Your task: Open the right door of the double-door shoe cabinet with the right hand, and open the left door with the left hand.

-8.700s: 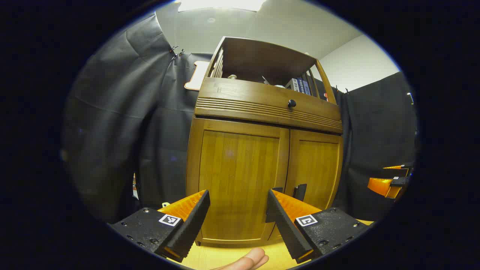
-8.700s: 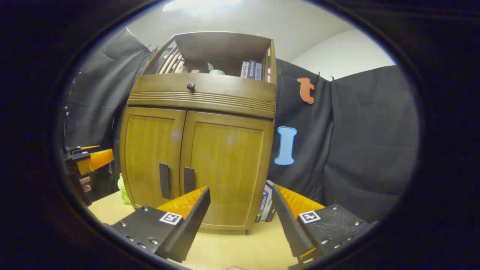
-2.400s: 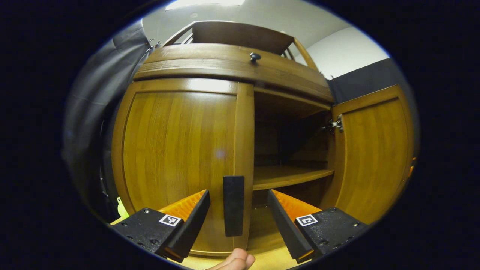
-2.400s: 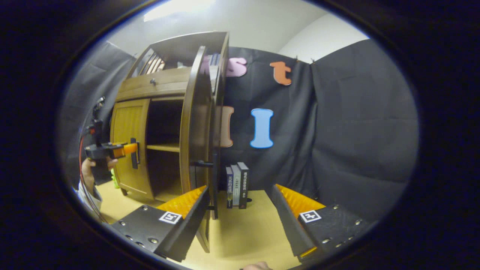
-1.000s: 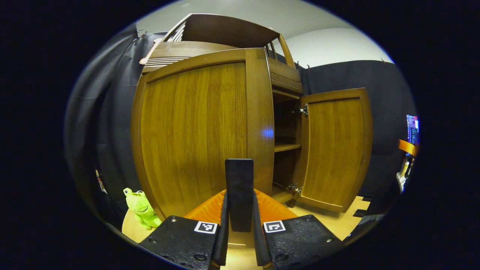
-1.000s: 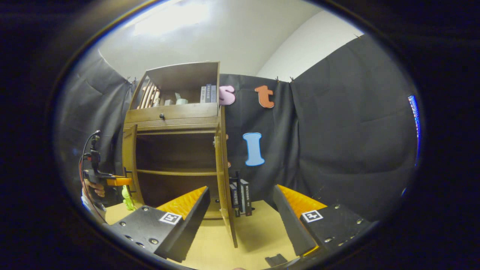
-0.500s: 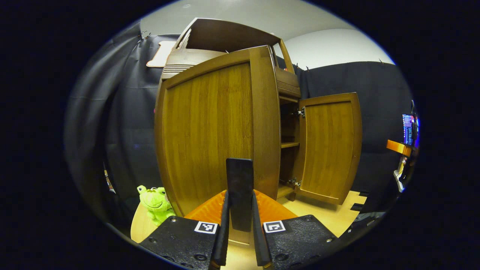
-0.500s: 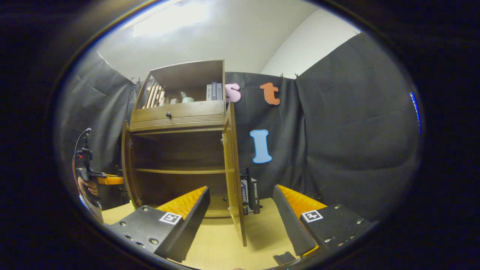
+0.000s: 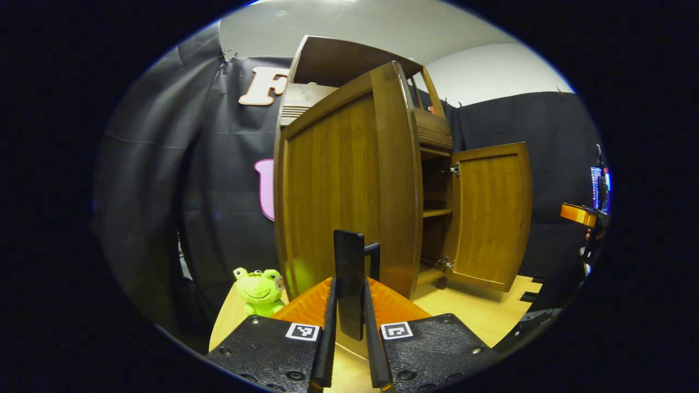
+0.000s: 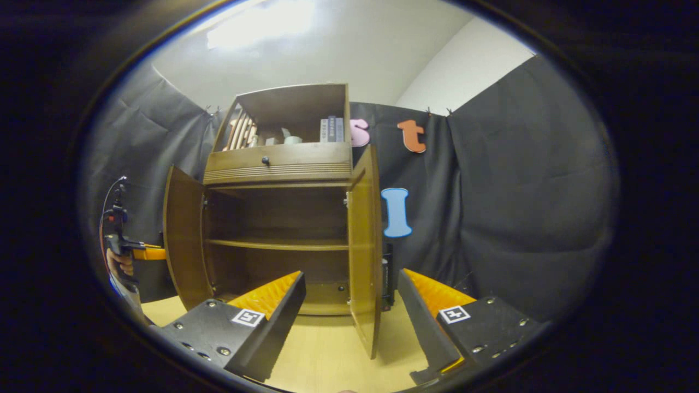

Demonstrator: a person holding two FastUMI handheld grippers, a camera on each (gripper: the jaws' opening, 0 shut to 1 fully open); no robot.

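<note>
Black cloth walls close the booth around a pale wooden tabletop, where the shoe cabinet stands with both doors swung out. From the right gripper view the interior is plain: one shelf across the middle, books up in the open top compartment, the left door and right door angled outward. From the left gripper view the left door is seen on its outer face, with a green plush frog on the table beside it. The left gripper points level at the door, its fingers pinching the dark upright handle. The right gripper hangs back from the cabinet, fingers spread wide with nothing between them.
</note>
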